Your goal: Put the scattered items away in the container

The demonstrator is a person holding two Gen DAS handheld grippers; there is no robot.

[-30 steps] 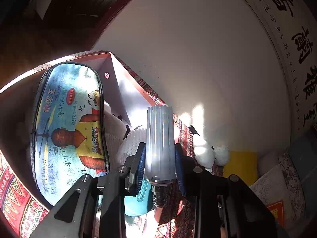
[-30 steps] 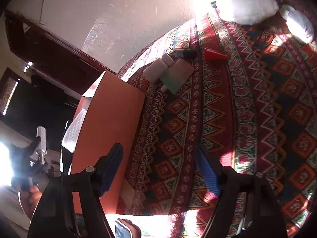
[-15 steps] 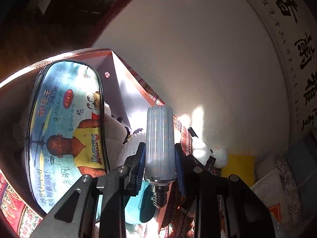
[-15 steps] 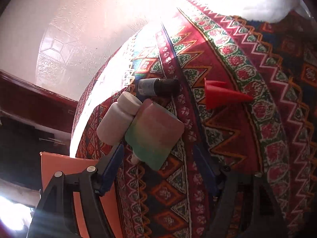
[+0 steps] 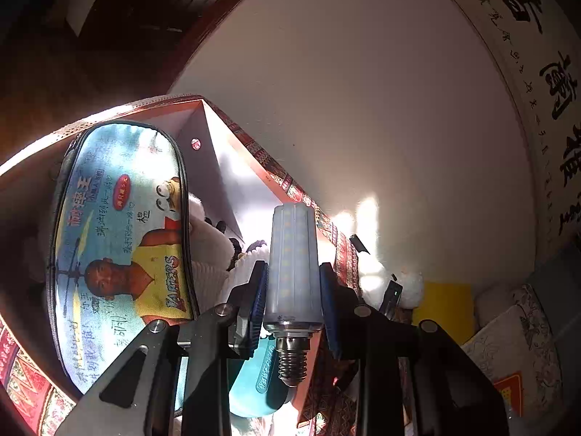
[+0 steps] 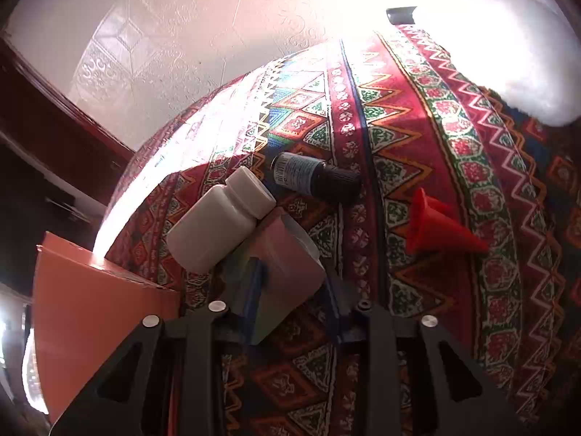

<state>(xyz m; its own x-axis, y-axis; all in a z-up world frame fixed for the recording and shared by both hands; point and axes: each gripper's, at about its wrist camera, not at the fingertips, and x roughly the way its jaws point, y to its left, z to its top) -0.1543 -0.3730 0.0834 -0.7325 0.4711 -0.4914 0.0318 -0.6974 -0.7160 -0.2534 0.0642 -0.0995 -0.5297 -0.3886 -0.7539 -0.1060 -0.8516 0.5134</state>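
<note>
Left claw [image 5: 293, 301] pinching LED bulb [image 5: 293, 261] above orange box [image 5: 218, 152], drop pending. Right claw [image 6: 290, 290] closing on pink-green pouch [image 6: 287, 272] lying on patterned cloth [image 6: 435, 145] beside white bottle [image 6: 218, 225]. Next: confirm grip, lift clear, carry to box.

Left wrist view: frosted white LED bulb [image 5: 293, 261] with a silver screw base, held between blue pads on the black left hand-held gripper [image 5: 293, 305]. Pencil case [image 5: 120, 250], sky-blue with black edging, printed with a figure in a yellow jersey and red lettering. Orange box [image 5: 218, 167], pale inside. Teal object [image 5: 254, 385] near the bulb's base. Yellow patch [image 5: 445, 305] at far right.

Right wrist view: cloth [image 6: 454, 189] in red, green, blue and orange zigzag and diamond bands. White bottle [image 6: 218, 225]; dark bottle [image 6: 316, 178] with black cap; red cone [image 6: 439, 227]; pouch [image 6: 283, 276] shading pink to green.
</note>
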